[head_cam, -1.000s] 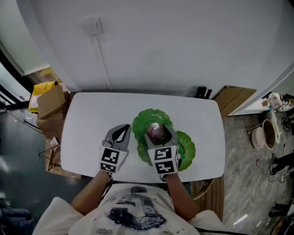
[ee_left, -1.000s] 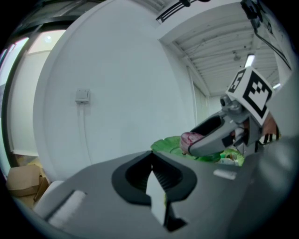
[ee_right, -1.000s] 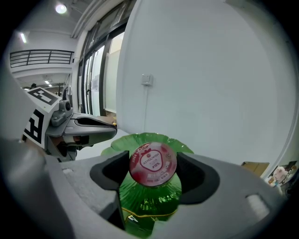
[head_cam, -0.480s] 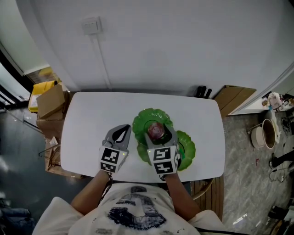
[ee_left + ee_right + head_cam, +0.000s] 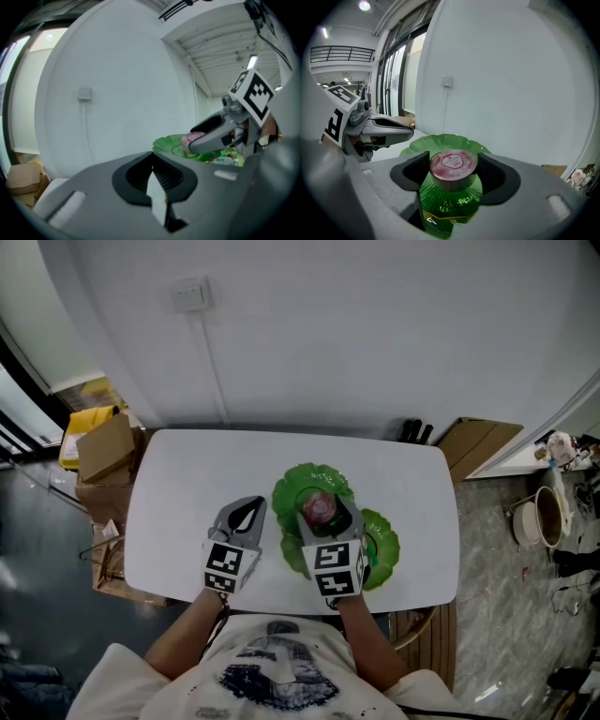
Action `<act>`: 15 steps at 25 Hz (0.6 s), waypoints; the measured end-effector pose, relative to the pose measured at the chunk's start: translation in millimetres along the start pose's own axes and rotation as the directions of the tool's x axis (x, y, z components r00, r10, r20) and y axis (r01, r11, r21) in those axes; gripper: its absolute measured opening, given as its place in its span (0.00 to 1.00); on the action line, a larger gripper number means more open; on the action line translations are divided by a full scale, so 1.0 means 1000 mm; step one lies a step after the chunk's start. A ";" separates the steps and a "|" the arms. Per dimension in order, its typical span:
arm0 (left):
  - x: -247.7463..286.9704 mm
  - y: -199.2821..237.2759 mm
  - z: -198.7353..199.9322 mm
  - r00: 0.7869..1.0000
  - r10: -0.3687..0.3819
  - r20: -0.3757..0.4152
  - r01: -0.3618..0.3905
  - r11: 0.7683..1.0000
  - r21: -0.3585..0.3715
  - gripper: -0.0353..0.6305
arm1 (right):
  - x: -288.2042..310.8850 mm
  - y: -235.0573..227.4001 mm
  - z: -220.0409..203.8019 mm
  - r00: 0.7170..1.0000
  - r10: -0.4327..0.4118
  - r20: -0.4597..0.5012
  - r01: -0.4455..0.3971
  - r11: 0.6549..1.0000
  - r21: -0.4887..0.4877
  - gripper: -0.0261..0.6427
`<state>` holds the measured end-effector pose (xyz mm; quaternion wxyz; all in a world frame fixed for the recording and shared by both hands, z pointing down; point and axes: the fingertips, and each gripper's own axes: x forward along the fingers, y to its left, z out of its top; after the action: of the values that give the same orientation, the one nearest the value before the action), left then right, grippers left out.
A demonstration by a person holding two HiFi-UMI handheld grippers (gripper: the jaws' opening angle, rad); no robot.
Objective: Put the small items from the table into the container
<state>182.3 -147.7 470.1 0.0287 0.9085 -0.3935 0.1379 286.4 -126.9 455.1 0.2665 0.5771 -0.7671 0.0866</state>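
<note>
Two hand-held grey grippers sit low over the near edge of a white, round-cornered table [image 5: 187,484] that stands against a plain white wall [image 5: 375,334]. The left gripper [image 5: 153,168] hovers over bare tabletop with its jaws pressed together and nothing between them. The right gripper [image 5: 319,512] is clamped on a small round cup with a pink foil lid [image 5: 453,163], one jaw on each side of it. The cup hangs just above a green scalloped plastic dish [image 5: 291,486] that rests on the table right of centre. A second green dish [image 5: 382,545] lies just beside the first, toward the near right edge, partly hidden by the right gripper; what it holds cannot be made out.

On the wall above the table's left half is a small white switch box [image 5: 188,294], with a thin white conduit [image 5: 211,362] running down from it. Brown cardboard boxes [image 5: 103,446] and something yellow [image 5: 82,423] are stacked on the floor at the table's left end. A flat sheet of cardboard [image 5: 478,442] leans at the right end, and beyond it a pale pot [image 5: 544,512] stands on the grey mottled floor [image 5: 497,549].
</note>
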 end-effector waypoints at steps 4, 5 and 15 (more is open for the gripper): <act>-0.001 -0.001 0.002 1.000 -0.006 0.000 0.006 1.000 0.007 0.04 | -0.001 -0.001 0.000 1.000 -0.006 0.002 0.006 1.000 0.005 0.51; -0.002 -0.002 0.001 1.000 -0.008 -0.007 0.008 1.000 0.008 0.04 | -0.001 -0.001 0.001 1.000 -0.007 0.003 0.007 1.000 0.006 0.51; -0.017 0.009 0.002 1.000 0.004 0.017 -0.004 1.000 0.005 0.04 | -0.007 0.004 0.017 0.997 -0.041 0.065 0.039 0.999 0.036 0.51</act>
<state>165.1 -142.5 462.6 0.0227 0.9089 -0.3952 0.1314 279.0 -126.9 438.0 0.2326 0.5995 -0.7621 0.0754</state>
